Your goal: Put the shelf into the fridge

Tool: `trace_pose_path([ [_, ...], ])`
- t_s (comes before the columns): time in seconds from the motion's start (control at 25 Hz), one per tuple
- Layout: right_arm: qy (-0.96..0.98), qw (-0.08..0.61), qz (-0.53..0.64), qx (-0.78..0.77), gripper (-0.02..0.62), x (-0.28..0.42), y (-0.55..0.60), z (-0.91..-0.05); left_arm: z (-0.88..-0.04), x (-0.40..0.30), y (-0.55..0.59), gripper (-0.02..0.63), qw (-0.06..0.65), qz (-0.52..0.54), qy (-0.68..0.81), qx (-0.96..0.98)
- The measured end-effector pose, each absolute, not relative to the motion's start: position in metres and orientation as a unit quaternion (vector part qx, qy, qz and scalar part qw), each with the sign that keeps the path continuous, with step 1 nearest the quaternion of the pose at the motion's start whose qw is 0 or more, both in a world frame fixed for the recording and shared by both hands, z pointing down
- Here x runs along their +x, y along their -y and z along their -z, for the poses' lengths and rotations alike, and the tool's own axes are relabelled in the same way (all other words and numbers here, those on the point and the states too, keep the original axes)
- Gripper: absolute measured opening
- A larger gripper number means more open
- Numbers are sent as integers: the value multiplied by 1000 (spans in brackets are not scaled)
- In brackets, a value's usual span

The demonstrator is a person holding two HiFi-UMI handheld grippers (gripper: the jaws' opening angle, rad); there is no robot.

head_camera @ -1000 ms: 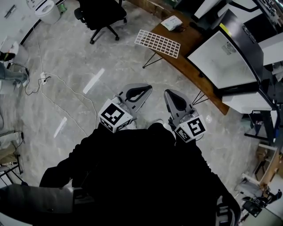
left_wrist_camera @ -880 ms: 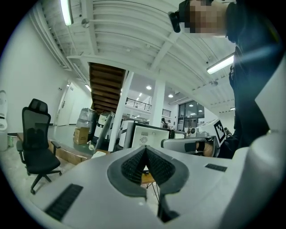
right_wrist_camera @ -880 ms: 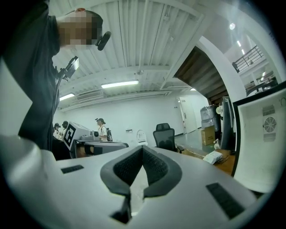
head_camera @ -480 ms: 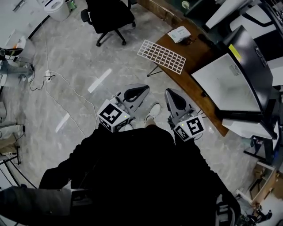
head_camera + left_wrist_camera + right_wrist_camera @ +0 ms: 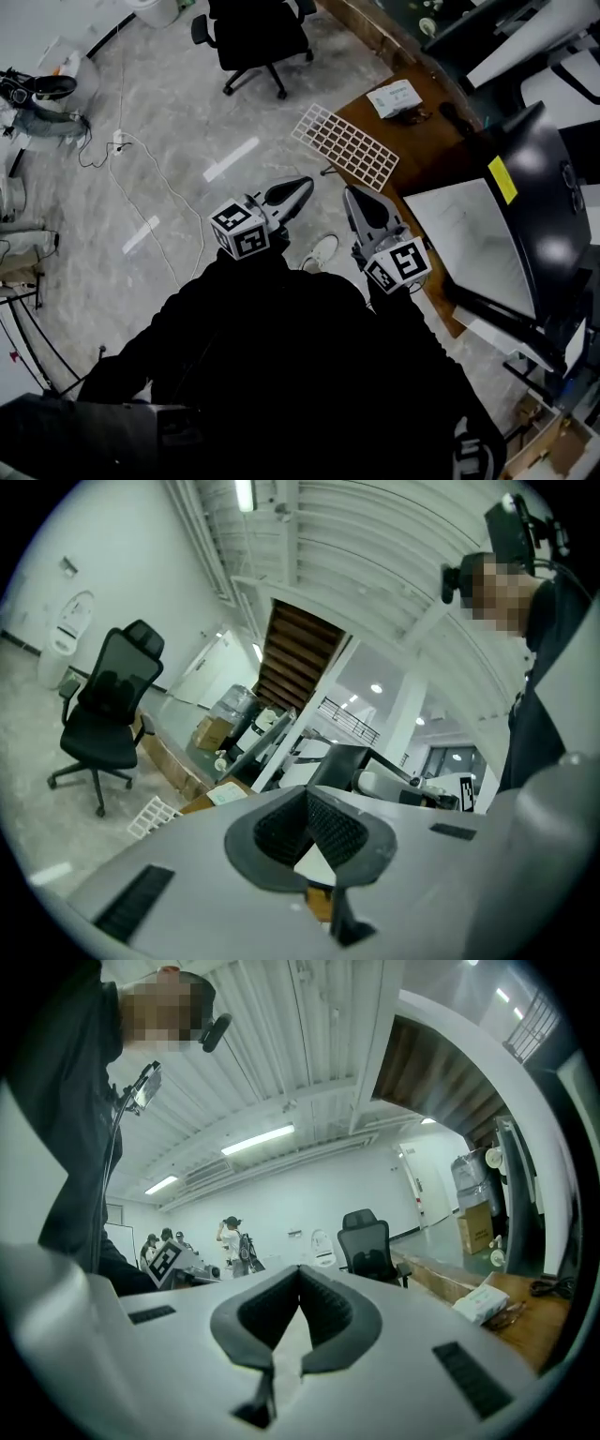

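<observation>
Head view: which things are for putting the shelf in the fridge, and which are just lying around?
For the job:
- white grid shelf, lying on the table's edge
- black fridge, at the right
- left gripper and right gripper, both shut and empty

Just lying about:
- black office chair
- white box on the wooden table
- cable on the floor

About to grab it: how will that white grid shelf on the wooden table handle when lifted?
The shelf is an open white grid, so probably light and fairly stiff. Wide and flat, it may swing if gripped at one edge. Part overhangs the table, so a push could tip it off.
</observation>
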State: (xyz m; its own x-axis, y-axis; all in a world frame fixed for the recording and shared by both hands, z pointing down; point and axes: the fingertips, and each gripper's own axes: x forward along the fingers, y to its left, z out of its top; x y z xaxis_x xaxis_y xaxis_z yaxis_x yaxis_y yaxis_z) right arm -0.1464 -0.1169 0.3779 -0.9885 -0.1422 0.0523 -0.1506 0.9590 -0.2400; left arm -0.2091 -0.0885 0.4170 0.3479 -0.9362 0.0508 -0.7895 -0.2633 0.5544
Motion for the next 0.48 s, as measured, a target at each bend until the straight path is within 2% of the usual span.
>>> trace_pose_path([
  [0.32, 986, 43, -146, 72, 6, -176, 164, -420, -514, -257, 140, 9, 381, 262, 557, 690],
  [0.48, 981, 54, -162, 93, 6, -193, 182, -454, -584, -288, 160, 96, 443, 319, 549, 633],
])
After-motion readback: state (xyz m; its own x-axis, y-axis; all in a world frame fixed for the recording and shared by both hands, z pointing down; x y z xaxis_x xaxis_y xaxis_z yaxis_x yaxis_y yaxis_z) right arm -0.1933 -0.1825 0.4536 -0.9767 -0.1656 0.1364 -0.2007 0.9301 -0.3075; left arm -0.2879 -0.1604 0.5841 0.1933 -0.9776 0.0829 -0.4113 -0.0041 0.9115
